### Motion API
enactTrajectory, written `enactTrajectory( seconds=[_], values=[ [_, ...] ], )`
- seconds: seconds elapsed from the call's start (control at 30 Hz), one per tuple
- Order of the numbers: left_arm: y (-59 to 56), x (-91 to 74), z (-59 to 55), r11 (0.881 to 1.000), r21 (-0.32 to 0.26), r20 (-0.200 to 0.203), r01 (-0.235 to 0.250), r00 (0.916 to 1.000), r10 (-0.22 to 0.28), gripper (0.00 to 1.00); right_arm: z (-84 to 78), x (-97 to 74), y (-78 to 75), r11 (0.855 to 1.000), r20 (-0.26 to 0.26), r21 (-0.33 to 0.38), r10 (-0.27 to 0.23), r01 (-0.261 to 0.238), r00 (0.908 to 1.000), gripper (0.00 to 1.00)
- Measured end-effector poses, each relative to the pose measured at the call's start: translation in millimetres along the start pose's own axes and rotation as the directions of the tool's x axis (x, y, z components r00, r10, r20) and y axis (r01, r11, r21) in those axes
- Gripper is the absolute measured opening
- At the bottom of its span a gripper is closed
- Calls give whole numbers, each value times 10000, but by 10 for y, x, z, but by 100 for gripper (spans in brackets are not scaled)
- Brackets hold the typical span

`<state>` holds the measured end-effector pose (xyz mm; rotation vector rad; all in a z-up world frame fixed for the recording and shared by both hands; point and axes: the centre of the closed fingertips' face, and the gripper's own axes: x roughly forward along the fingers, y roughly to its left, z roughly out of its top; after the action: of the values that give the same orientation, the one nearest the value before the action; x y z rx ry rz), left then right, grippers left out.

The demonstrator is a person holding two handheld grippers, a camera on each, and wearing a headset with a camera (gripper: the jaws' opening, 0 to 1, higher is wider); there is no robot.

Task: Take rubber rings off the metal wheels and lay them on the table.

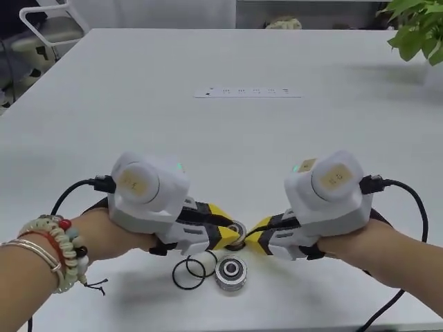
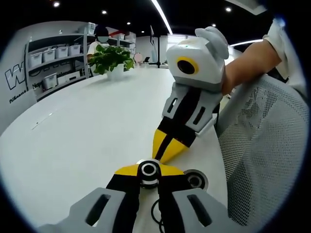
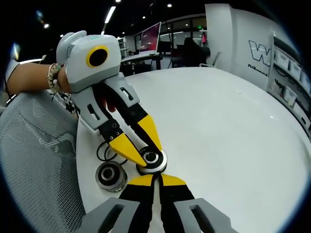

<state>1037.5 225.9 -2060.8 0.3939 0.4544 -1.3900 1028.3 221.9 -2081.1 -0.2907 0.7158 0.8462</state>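
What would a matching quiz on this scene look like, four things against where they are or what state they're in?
Things:
1. left hand-held gripper
2. rubber rings
3. loose metal wheel
4. plant

Places or states:
A. far right, beyond the grippers
B. black loops flat on the table
C. shut on the held wheel
D. silver, ungripped, beside the rings

Pairs: 1-C, 2-B, 3-D, 4-A

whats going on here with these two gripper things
A person holds a gripper in each hand over a white table. The left gripper is clamped on a small round metal wheel; the right gripper, jaws closed, has its tips at that wheel's rim. Black rubber rings and a second metal wheel lie on the table below.
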Motion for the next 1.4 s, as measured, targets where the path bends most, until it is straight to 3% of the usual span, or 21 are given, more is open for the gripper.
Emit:
enactTrajectory(
  seconds=[0.1, 0.13, 0.2, 0.3, 0.37, 0.47, 0.57, 0.6, 0.63, 0.67, 0.7, 0.73, 0.93, 1.17, 1.27, 1.4],
  values=[
    [-1, -2, -1, 10000, -37, -5, 4, 10000, -4, 8, -6, -8, -42, 9995, -148, -100, -304, 302, 9994, 0],
    [-1, -5, -3, 10000, -37, -10, 3, 10000, -3, 8, -8, -18, -100, 9980, -135, 58, -627, 628, 9979, 0],
    [-1, -6, -2, 9999, -140, 11, -1, 10000, 1, 7, 8, -29, -133, 9953, -5, 617, -743, 742, 9972, 0],
    [1, -2, -1, 10000, -83, 1, -16, 10000, 16, 7, 0, -41, -138, 9851, 93, 1638, -544, 521, 9985, 0],
    [0, -2, 0, 10000, -87, 14, -13, 10000, 13, 7, 16, -47, -158, 9710, 203, 2342, -546, 484, 9983, 0],
    [3, -2, 0, 10000, -68, 19, -16, 10000, 16, 7, 36, -66, -164, 9311, 536, 3645, -374, 153, 9979, 0],
    [3, -2, 1, 10000, -10, 38, -27, 10000, 27, 8, 74, -92, -174, 8810, 935, 4724, -220, -249, 9954, 0],
    [6, -1, 0, 10000, 13, 59, -37, 10000, 37, 8, 77, -97, -170, 8760, 929, 4816, -200, -273, 9955, 0],
    [6, 0, 0, 10000, 25, 72, -45, 10000, 45, 8, 87, -104, -164, 8873, 952, 4603, -172, -287, 9953, 0],
    [7, 1, 1, 10000, 46, 85, -50, 10000, 50, 8, 124, -104, -117, 8894, 1143, 4540, 17, -537, 9934, 0],
    [8, 3, 3, 10000, 79, 96, -53, 9999, 52, 8, 107, -97, -120, 8898, 965, 4551, -111, -342, 9953, 0],
    [9, 2, 4, 9999, 128, 95, -58, 9999, 56, 8, 113, -98, -104, 9029, 918, 4289, -110, -296, 9957, 0],
    [12, -4, 3, 9998, 173, 71, -81, 9999, 80, 8, 134, -111, -89, 8971, 1044, 4397, -22, -442, 9945, 0],
    [15, -10, 1, 9998, 189, 57, -78, 10000, 77, 8, 165, -112, -67, 9029, 1100, 4266, 54, -521, 9939, 0],
    [16, -14, 1, 9998, 192, 65, -52, 10000, 51, 8, 185, -113, -44, 9174, 1162, 3931, 178, -624, 9931, 0],
    [17, -18, -1, 9999, 168, 102, -16, 9999, 14, 8, 210, -115, -26, 9225, 1222, 3796, 253, -703, 9922, 0]
  ],
)
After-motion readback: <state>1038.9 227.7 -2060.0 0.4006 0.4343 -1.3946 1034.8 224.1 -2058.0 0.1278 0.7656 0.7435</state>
